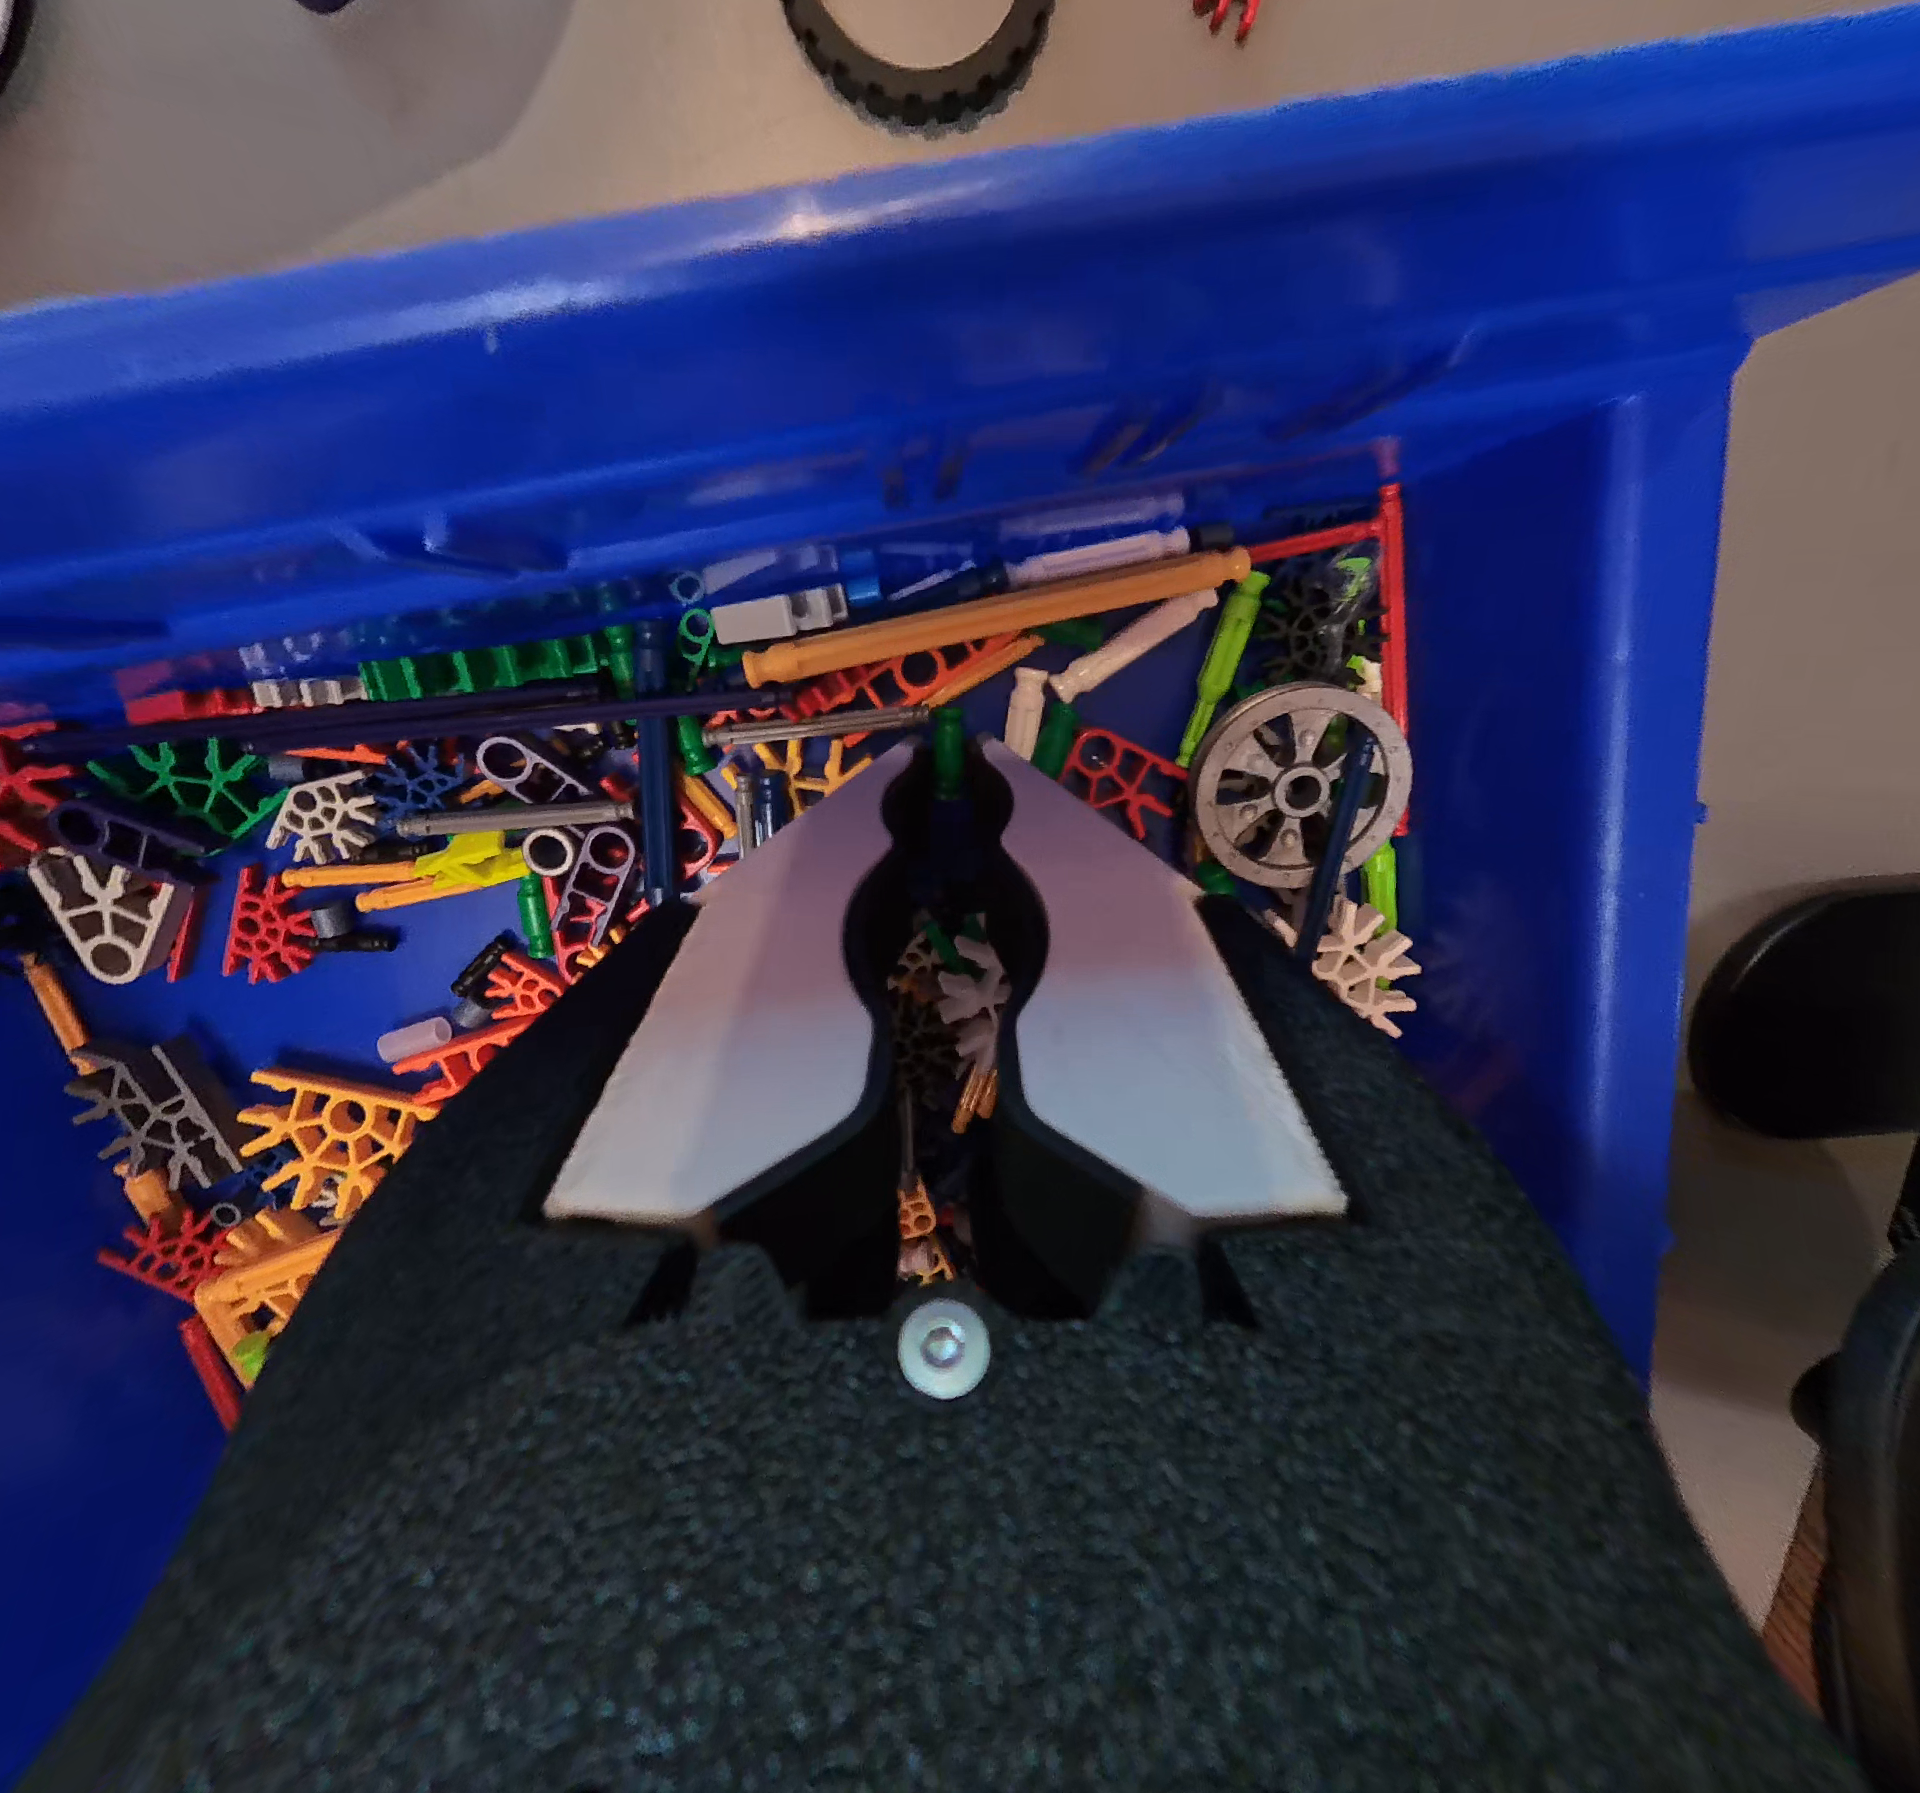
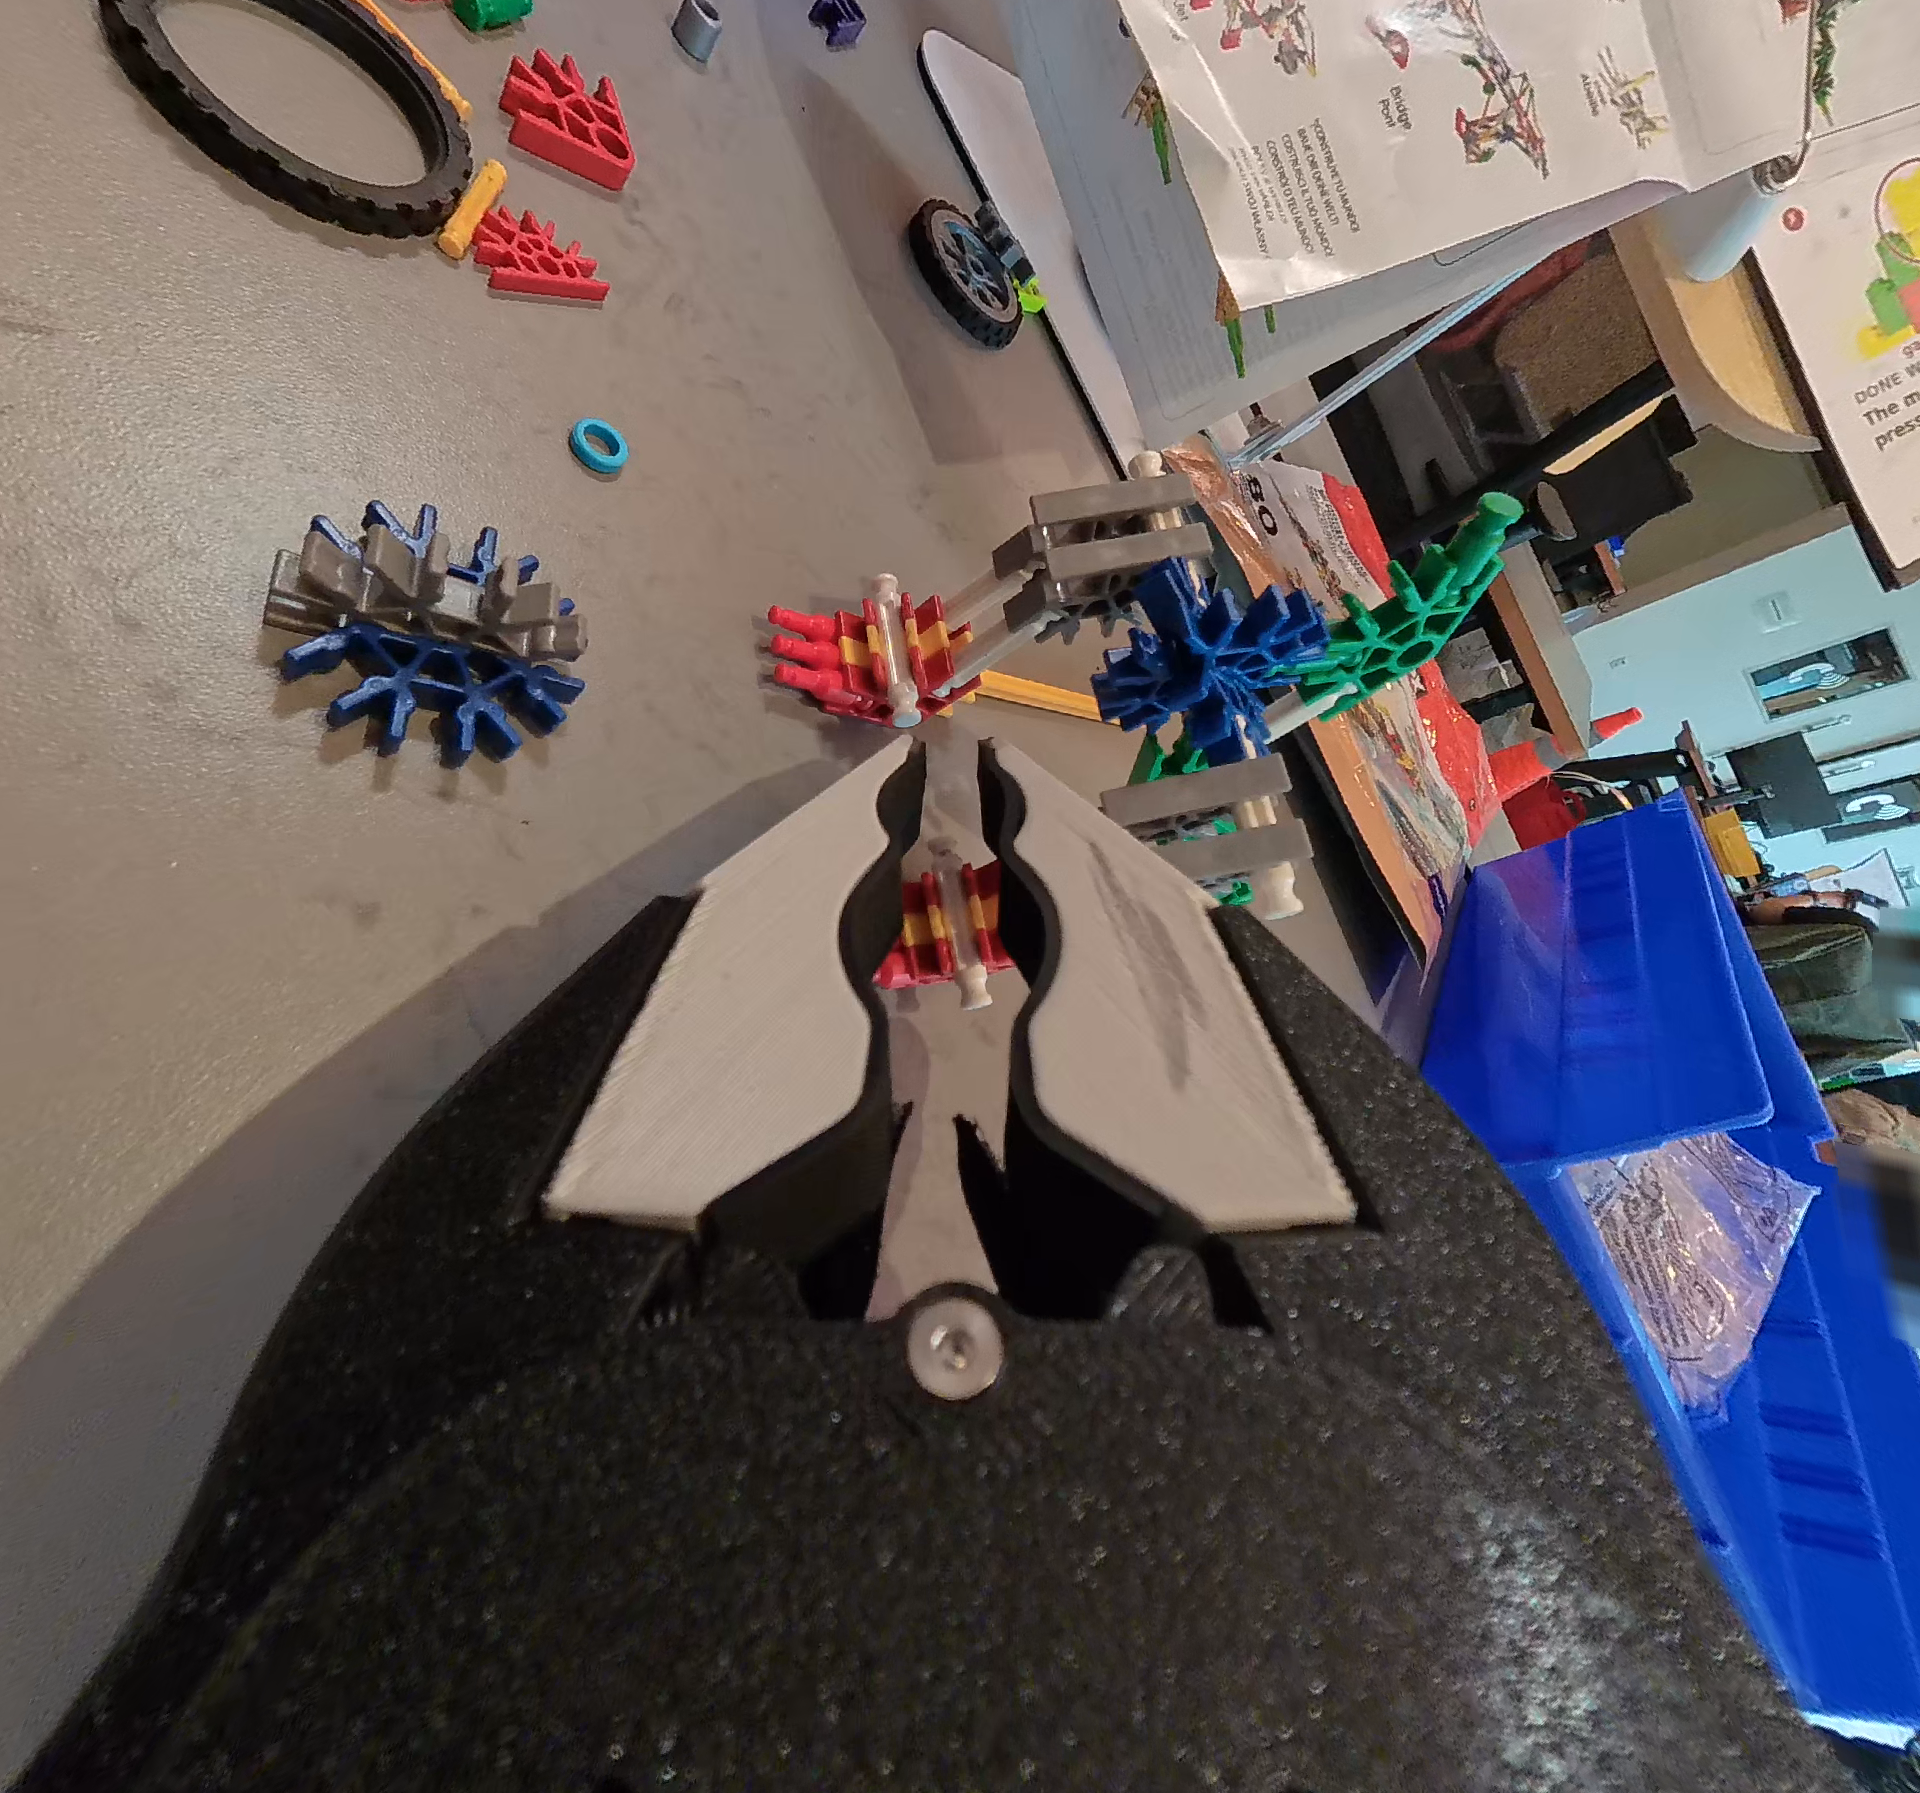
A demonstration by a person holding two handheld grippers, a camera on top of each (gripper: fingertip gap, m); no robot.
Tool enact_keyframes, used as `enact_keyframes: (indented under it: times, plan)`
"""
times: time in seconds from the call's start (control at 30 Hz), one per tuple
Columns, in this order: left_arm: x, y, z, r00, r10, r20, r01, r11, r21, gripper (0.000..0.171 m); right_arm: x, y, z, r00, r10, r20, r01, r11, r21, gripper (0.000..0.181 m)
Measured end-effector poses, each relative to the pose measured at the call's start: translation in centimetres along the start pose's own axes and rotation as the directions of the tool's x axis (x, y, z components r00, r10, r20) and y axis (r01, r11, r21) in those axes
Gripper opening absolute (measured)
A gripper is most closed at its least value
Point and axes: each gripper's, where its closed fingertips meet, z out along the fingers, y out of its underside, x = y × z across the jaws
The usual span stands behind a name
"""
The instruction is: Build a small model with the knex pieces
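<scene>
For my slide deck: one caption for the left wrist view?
Left tongs shut on a green rod, above a blue bin of mixed construction-toy pieces.

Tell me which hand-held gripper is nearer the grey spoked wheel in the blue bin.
Left. The left hand-held gripper is down inside the blue bin, with the grey spoked wheel just right of its tips. The right hand-held gripper is over the table by the assembled model.

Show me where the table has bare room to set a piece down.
Bare table lies near the right gripper, below the blue-and-grey connector cluster. Another gap sits between that cluster and the black tyre ring. Crowded: the blue bin around the left gripper, and the built model.
</scene>
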Motion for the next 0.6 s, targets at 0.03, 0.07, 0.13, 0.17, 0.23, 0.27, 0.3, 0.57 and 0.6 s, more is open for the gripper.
enact_keyframes:
  times: [0.03, 0.07, 0.13, 0.17, 0.23, 0.27, 0.3, 0.57, 0.6]
  plan:
    - [-0.2, 0.2, -0.1, 1.0, 0.003, 0.018, -0.003, 1.0, -0.008, 0.006, 0.0, 0.0, 0.0, 1.0, 0.001, 0.0, -0.001, 1.0, 0.001, 0.01]
    - [-0.3, 0.3, -0.3, 0.999, 0.006, 0.036, -0.005, 1.0, -0.015, 0.006, 0.1, 0.0, 0.0, 1.0, -0.001, -0.004, 0.001, 1.0, 0.002, 0.01]
    - [-0.7, 0.2, -1.6, 0.997, -0.007, 0.077, 0.007, 1.0, 0.004, 0.006, 0.1, 0.1, 0.1, 1.0, -0.004, -0.004, 0.004, 1.0, -0.003, 0.01]
    - [-1.0, 0.0, -2.6, 0.994, -0.015, 0.106, 0.013, 1.0, 0.022, 0.006, 0.1, 0.1, 0.1, 1.0, -0.004, -0.004, 0.004, 1.0, -0.002, 0.01]
    - [-1.2, -1.0, -4.7, 0.987, -0.021, 0.157, 0.011, 0.998, 0.064, 0.005, 0.1, 0.1, 0.0, 1.0, -0.006, -0.005, 0.006, 1.0, 0.0, 0.01]
    - [-1.3, -1.5, -5.7, 0.982, -0.015, 0.188, 0.001, 0.997, 0.076, 0.005, 0.1, 0.1, 0.0, 1.0, -0.006, -0.004, 0.006, 1.0, -0.001, 0.01]
    - [-1.3, -2.2, -6.7, 0.976, -0.007, 0.218, -0.012, 0.996, 0.086, 0.005, 0.1, 0.1, 0.0, 1.0, -0.006, -0.005, 0.006, 1.0, 0.0, 0.01]
    - [1.6, -12.6, -8.5, 0.953, 0.157, 0.261, -0.2, 0.968, 0.149, 0.005, 0.1, -0.1, -0.1, 1.0, -0.005, -0.002, 0.005, 1.0, 0.012, 0.01]
    - [2.2, -13.8, -7.4, 0.954, 0.187, 0.233, -0.221, 0.966, 0.131, 0.005, 0.1, -0.1, -0.1, 1.0, -0.004, -0.001, 0.004, 1.0, 0.014, 0.01]
